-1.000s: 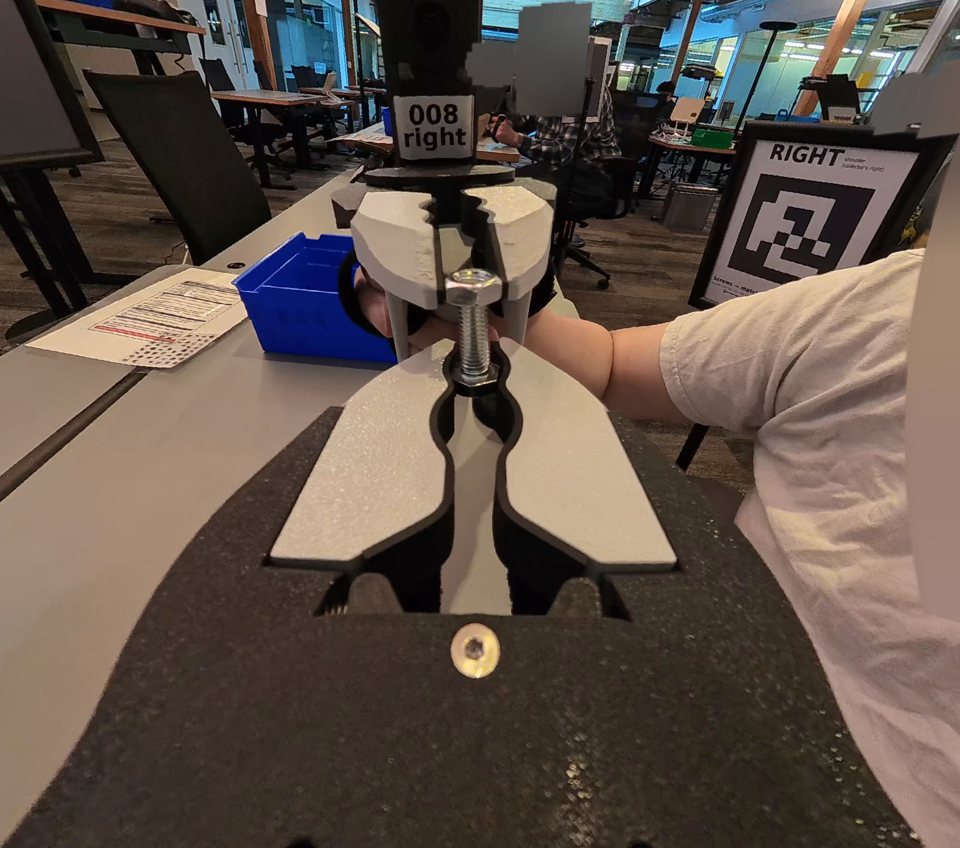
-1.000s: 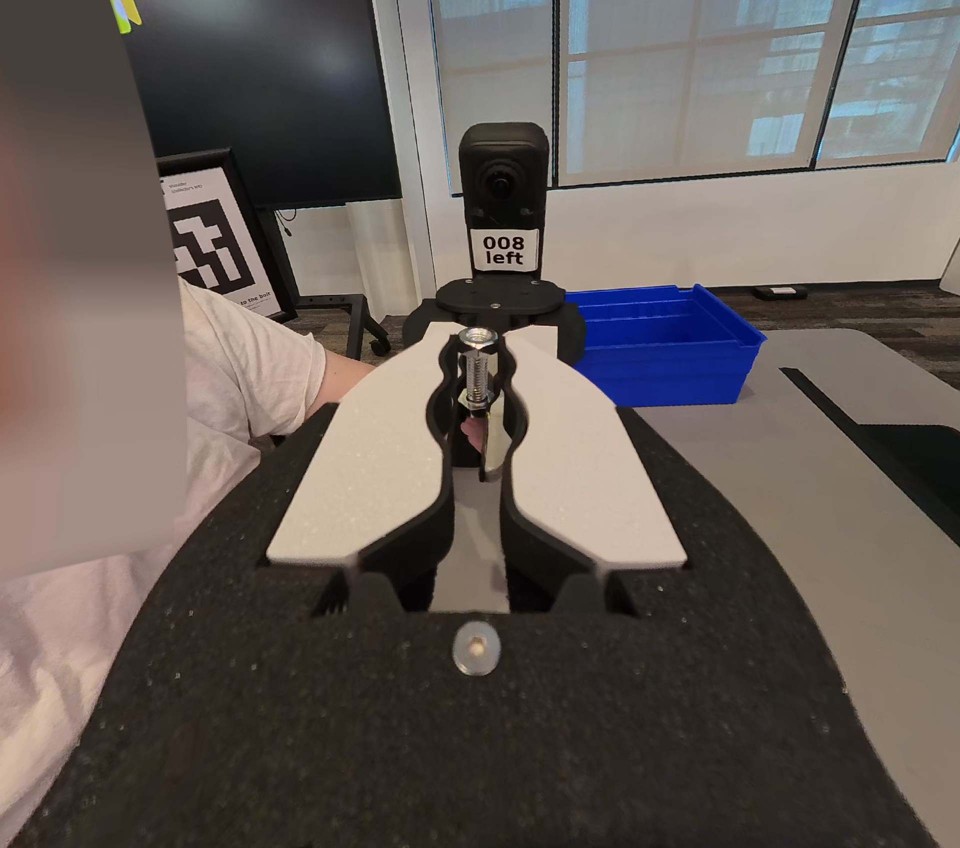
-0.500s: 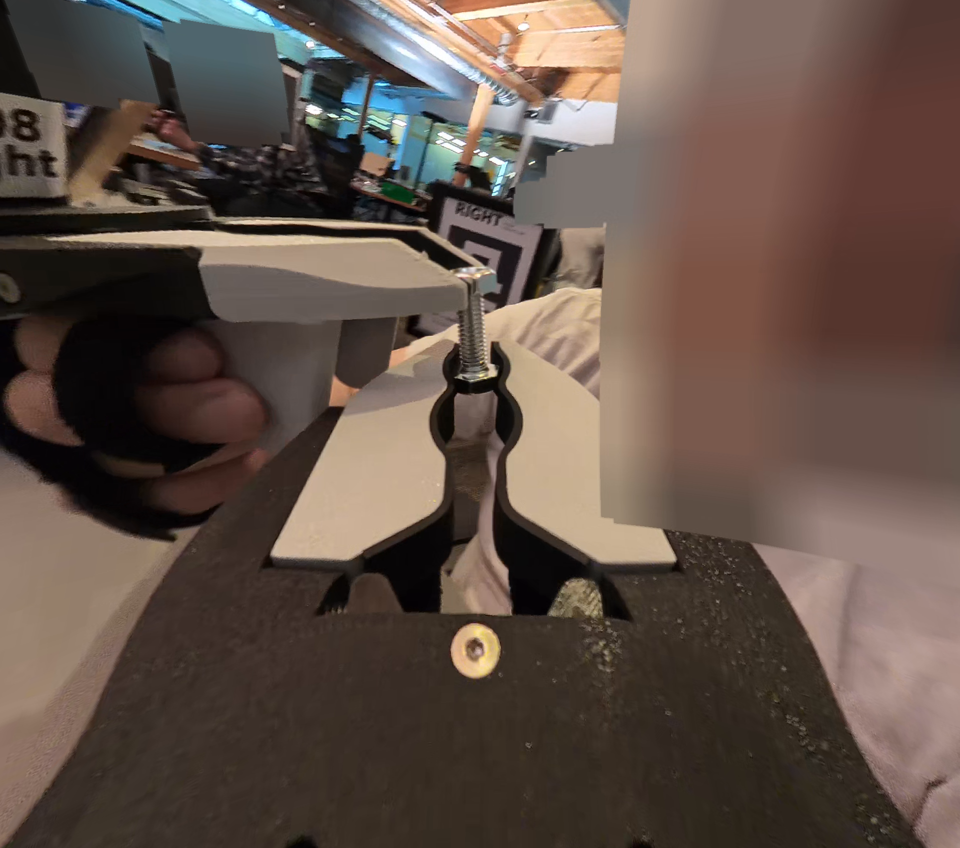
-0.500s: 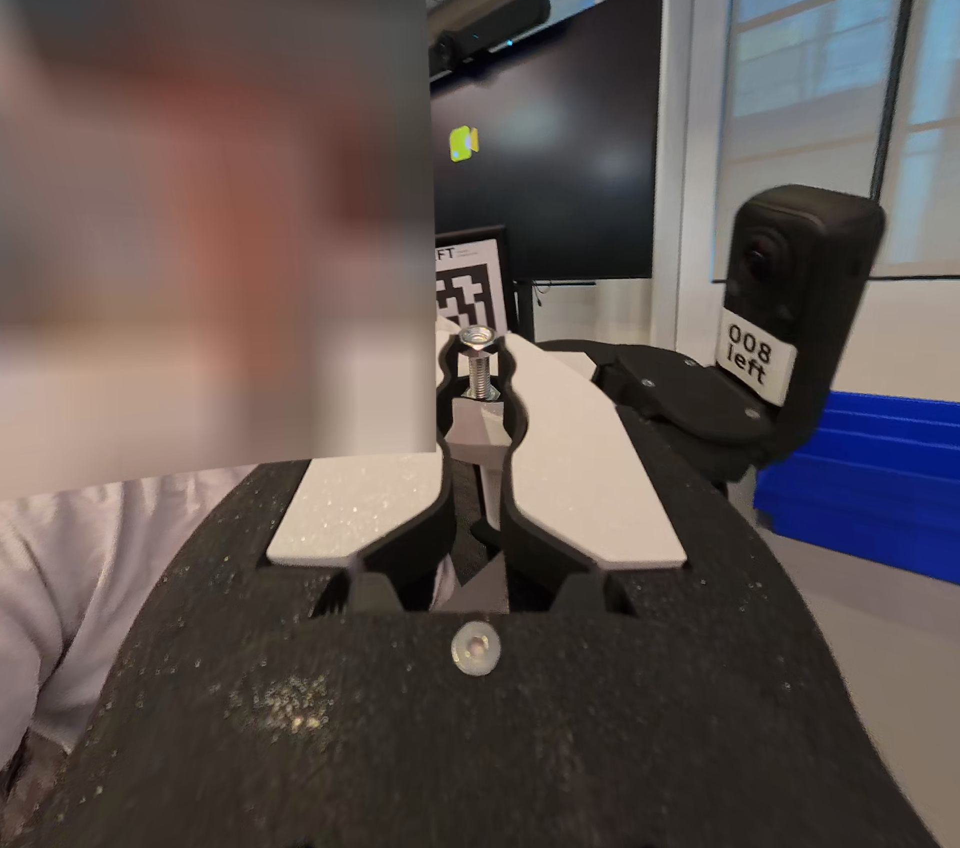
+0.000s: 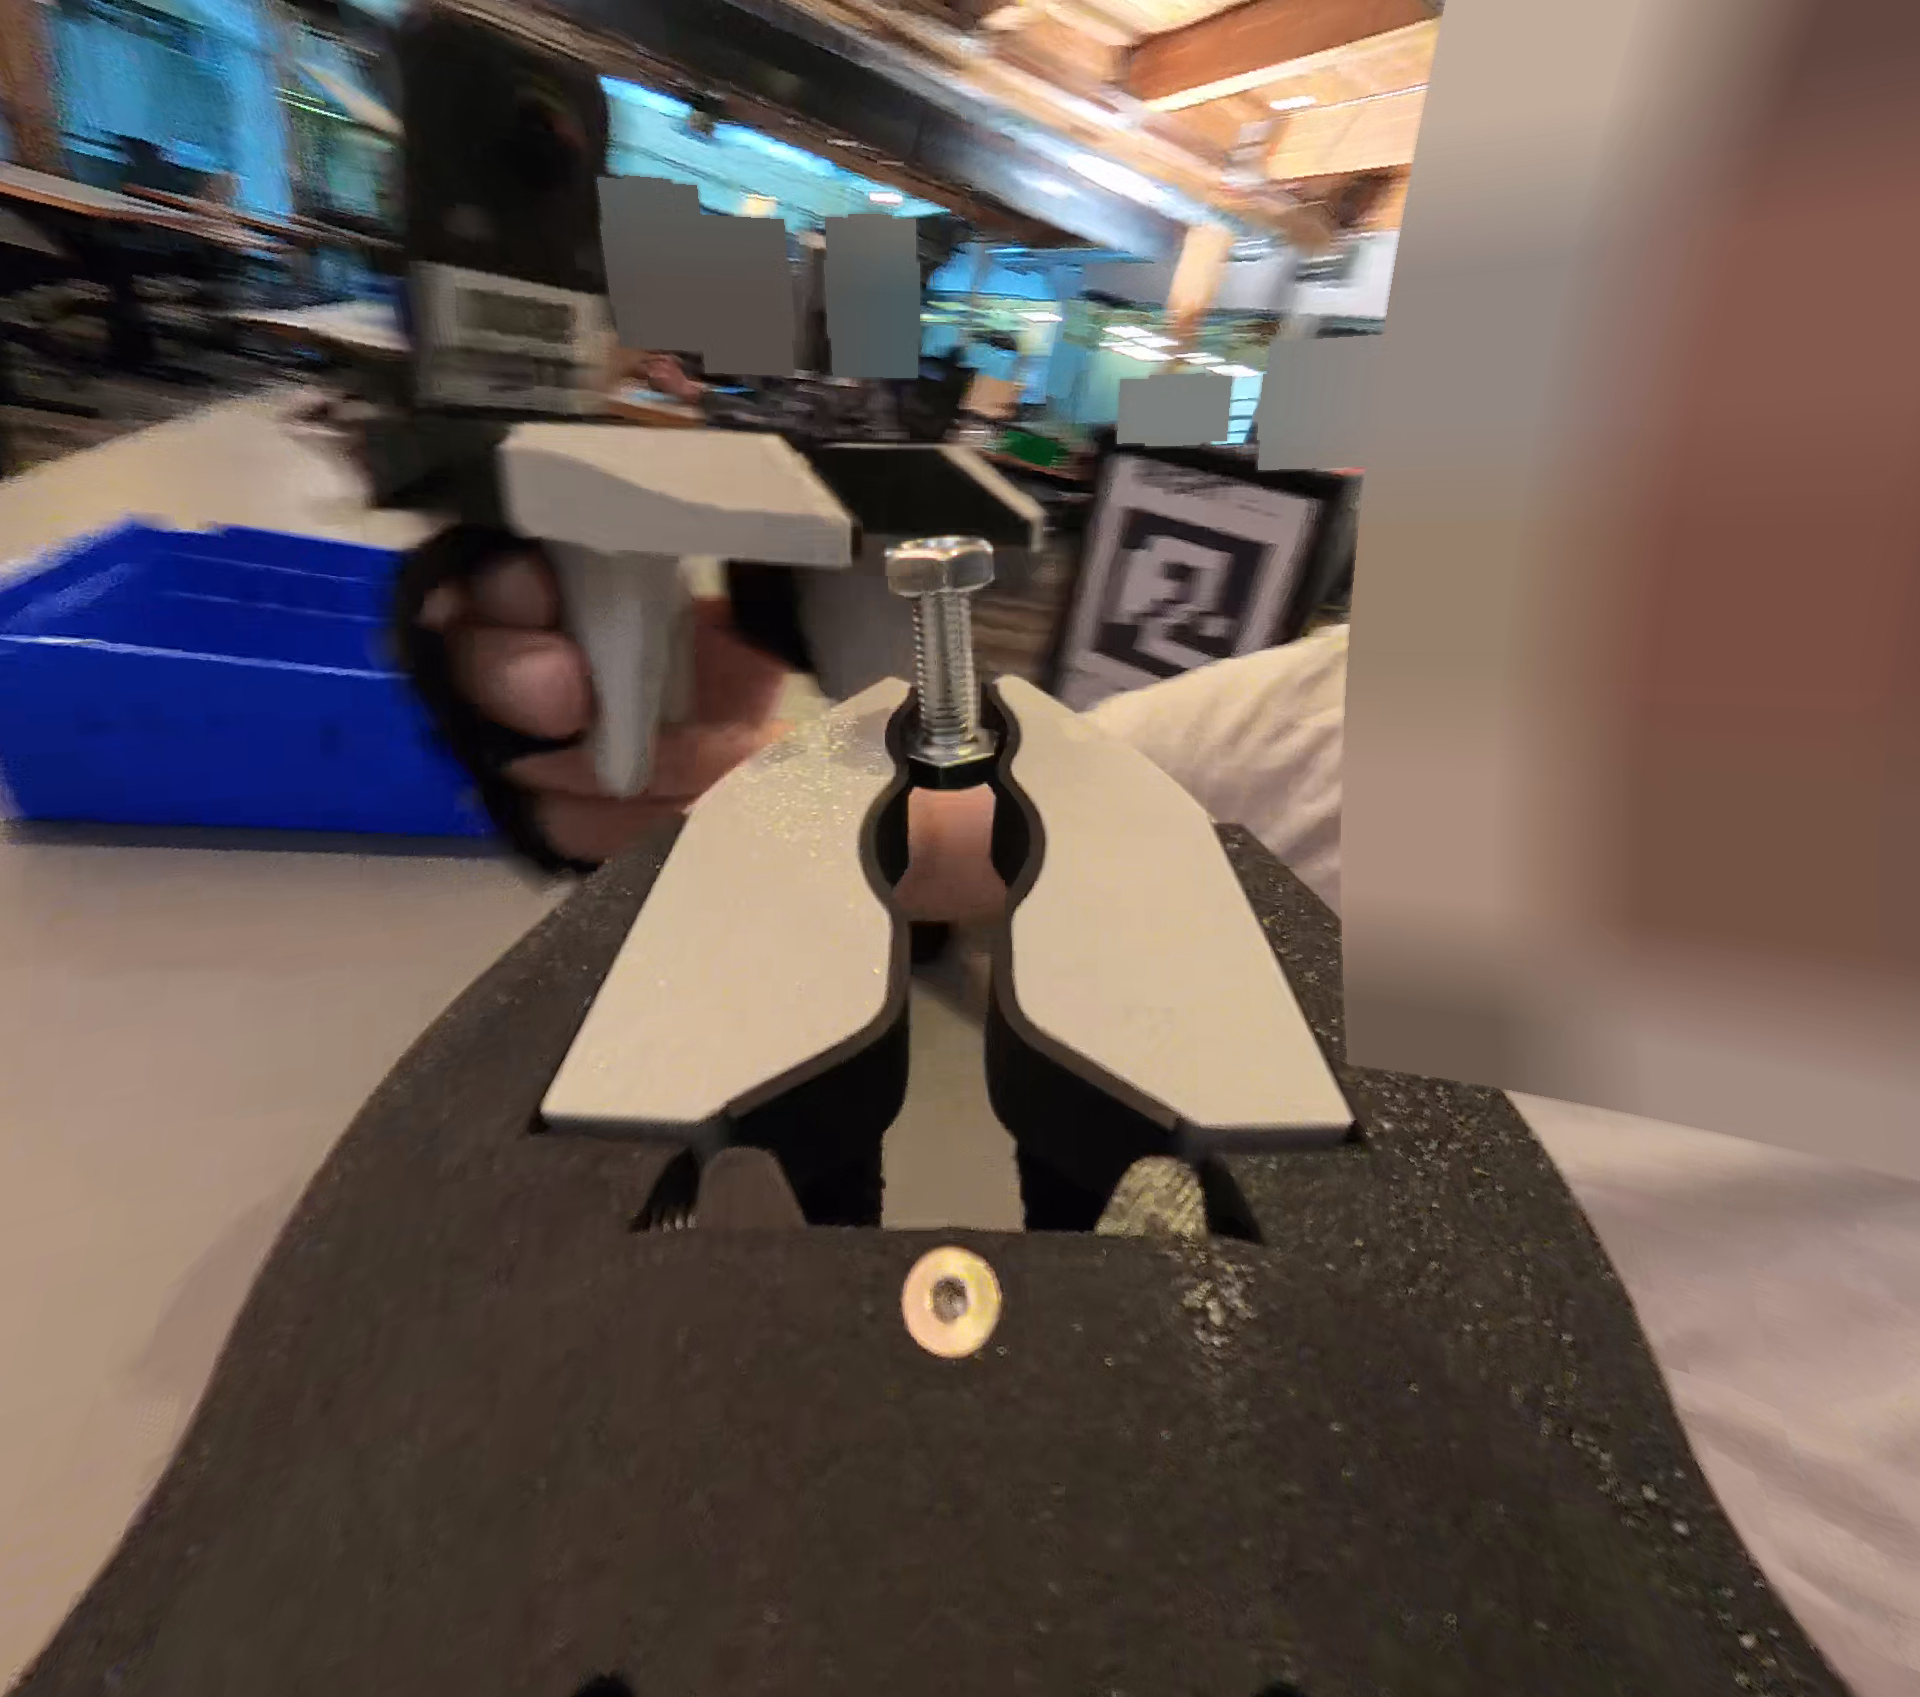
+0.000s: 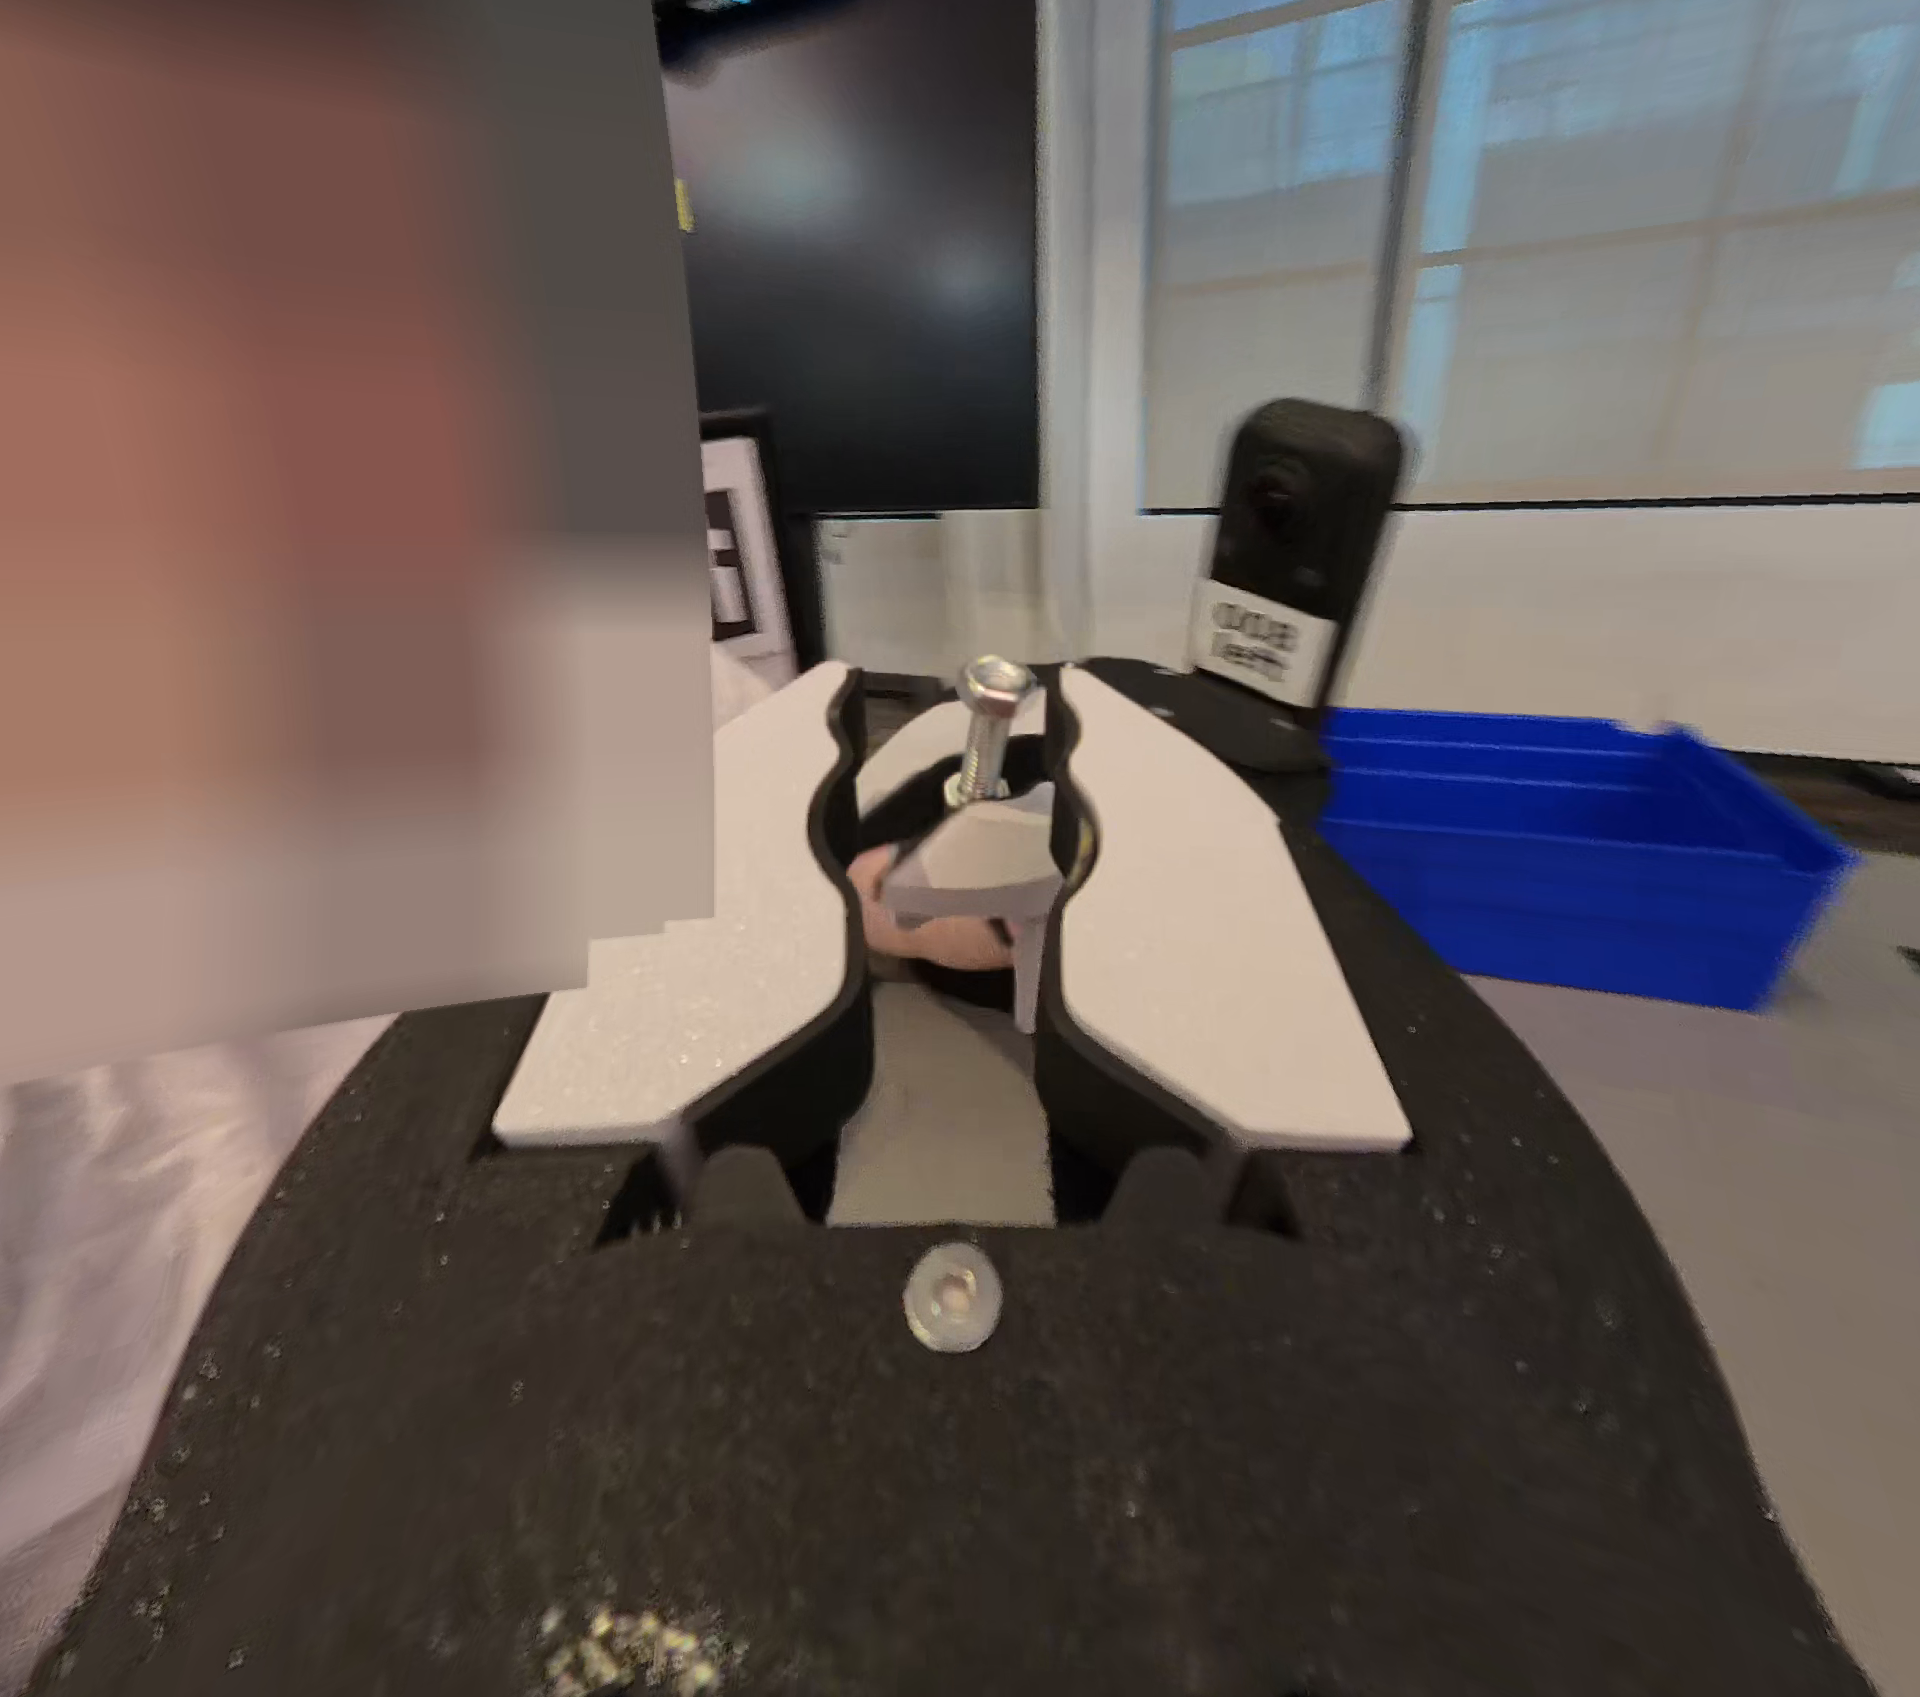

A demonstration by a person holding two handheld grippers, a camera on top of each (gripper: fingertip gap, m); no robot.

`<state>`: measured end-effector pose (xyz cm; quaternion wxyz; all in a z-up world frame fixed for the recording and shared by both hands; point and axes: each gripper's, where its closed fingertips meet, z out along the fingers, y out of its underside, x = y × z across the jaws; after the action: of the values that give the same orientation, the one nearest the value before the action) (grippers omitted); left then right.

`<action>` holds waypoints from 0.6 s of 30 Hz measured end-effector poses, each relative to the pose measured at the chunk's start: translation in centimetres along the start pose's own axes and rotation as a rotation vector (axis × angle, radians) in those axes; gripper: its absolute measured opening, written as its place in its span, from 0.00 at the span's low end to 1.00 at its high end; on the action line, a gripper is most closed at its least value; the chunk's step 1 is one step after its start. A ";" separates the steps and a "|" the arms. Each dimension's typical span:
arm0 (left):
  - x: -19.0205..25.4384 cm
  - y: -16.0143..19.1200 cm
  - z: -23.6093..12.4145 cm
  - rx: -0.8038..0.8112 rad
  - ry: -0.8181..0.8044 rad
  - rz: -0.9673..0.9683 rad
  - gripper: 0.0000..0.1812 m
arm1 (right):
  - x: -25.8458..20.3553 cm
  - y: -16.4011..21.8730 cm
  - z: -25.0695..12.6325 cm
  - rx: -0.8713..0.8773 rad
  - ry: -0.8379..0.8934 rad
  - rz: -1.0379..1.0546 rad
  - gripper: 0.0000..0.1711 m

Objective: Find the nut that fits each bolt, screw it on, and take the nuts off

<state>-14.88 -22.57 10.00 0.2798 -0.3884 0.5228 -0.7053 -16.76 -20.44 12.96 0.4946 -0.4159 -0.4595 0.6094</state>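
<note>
A silver hex bolt [image 5: 940,629] stands upright with a nut [image 5: 943,748] threaded low on its shank. My left gripper [image 5: 943,702] is shut on the nut and holds the bolt in the air above the table. My right gripper [image 6: 956,681] is open, its fingertips on either side of the bolt head [image 6: 995,691] with gaps on both sides. In the left wrist view the right gripper's white finger [image 5: 675,499] reaches in from the left, level with the bolt head. In the right wrist view the left gripper's fingers [image 6: 977,858] show below the nut [image 6: 971,790].
A blue bin [image 5: 208,691] sits on the grey table [image 5: 208,1024] behind the right gripper; it also shows in the right wrist view [image 6: 1558,837]. A framed marker sign [image 5: 1195,587] and the person's white shirt [image 5: 1226,743] are close on the right. My two grippers' fingertips are within a few centimetres of each other.
My right gripper has opened and let go of the bolt head. Both grippers have swung round, so the backgrounds have shifted. The left gripper still holds the nut.
</note>
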 end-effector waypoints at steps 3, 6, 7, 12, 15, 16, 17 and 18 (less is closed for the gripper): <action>-4.2 -0.2 -1.8 -0.033 -0.347 0.179 0.05 | 3.1 -0.7 -0.9 -0.022 0.288 -0.063 0.18; -5.6 -0.7 -2.7 -0.032 -0.501 0.285 0.05 | 5.2 -0.5 -1.5 -0.034 0.483 -0.086 0.18; -5.8 -0.9 -2.9 -0.023 -0.527 0.293 0.05 | 5.3 -0.3 -1.3 -0.040 0.502 -0.079 0.18; -6.6 -0.6 -3.2 -0.052 -0.612 0.347 0.05 | 5.7 1.0 -0.5 -0.079 0.554 -0.013 0.18; -6.5 -0.5 -3.1 -0.057 -0.606 0.343 0.05 | 5.6 0.9 -0.5 -0.080 0.555 -0.018 0.11; -6.5 -0.5 -3.1 -0.058 -0.605 0.340 0.05 | 5.4 0.9 -0.4 -0.085 0.540 -0.012 0.09; -6.4 -0.5 -3.0 -0.057 -0.595 0.332 0.05 | 5.4 1.0 -0.4 -0.089 0.536 -0.004 0.09; -6.3 -0.4 -2.9 -0.057 -0.578 0.322 0.05 | 5.3 1.0 -0.4 -0.096 0.526 0.000 0.09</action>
<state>-13.93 -15.89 8.35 0.5133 -0.4925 0.4960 -0.4979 -17.45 -15.24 11.63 0.5767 -0.5828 -0.3438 0.4578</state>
